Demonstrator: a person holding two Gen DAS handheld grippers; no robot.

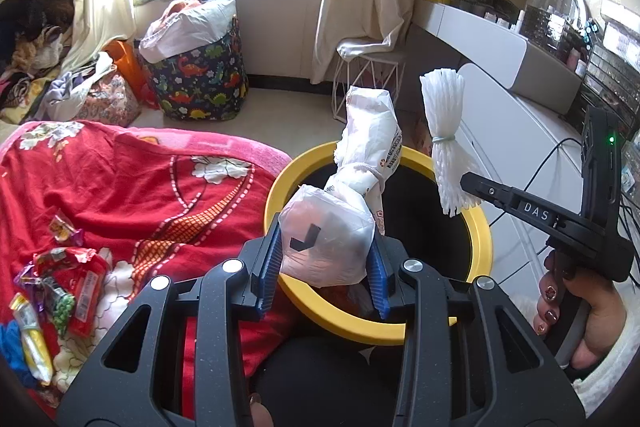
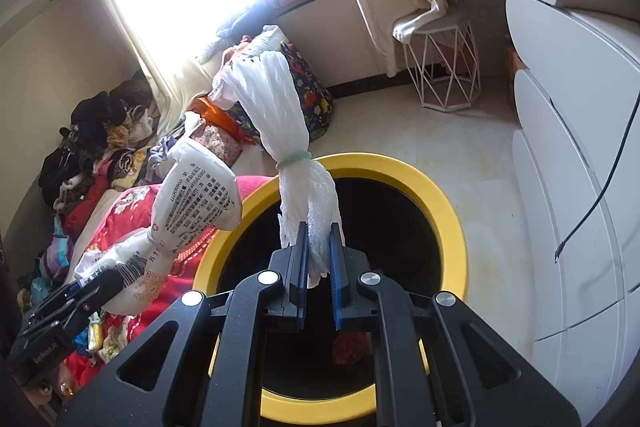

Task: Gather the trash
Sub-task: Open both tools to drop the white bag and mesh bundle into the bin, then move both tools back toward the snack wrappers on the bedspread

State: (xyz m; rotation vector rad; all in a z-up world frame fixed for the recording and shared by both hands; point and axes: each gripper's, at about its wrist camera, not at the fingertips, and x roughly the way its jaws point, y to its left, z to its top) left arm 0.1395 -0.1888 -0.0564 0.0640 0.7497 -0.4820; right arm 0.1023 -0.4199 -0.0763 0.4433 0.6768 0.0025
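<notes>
White plastic fills your left hand-held gripper (image 1: 326, 267): its blue pads are clamped on the knotted white plastic bag (image 1: 326, 247), whose printed upper part stands up tilted over the near-left rim of the yellow-rimmed trash bin (image 1: 476, 223). From the right wrist camera the same bag (image 2: 192, 211) shows its printed text and barcode, held beside the bin's (image 2: 440, 195) left edge, over the red bedding.

Your right hand-held gripper (image 2: 320, 259) is closed on the lower end of a white foam net bundle (image 2: 276, 107), tied at its middle with a pale green band (image 2: 294, 158). The bundle rises above the bin's dark opening; in the left view it (image 1: 444, 115) hangs above the far-right rim, with your right hand (image 1: 576, 315) on the handle at the right edge.

Inside the bin, something red (image 2: 352, 347) lies at the bottom.

To the left, a red floral blanket (image 1: 120, 195) covers the bed, touching the bin's side. Several snack wrappers (image 1: 64, 291) lie loose on it near the left edge, well apart from the bin. Beyond the bed stand a dinosaur-print bag (image 1: 200, 87), a pile of clothes (image 1: 32, 27) and cream curtains; a white wire stool (image 2: 444, 67) and white drawers (image 2: 568, 187) stand to the right.
</notes>
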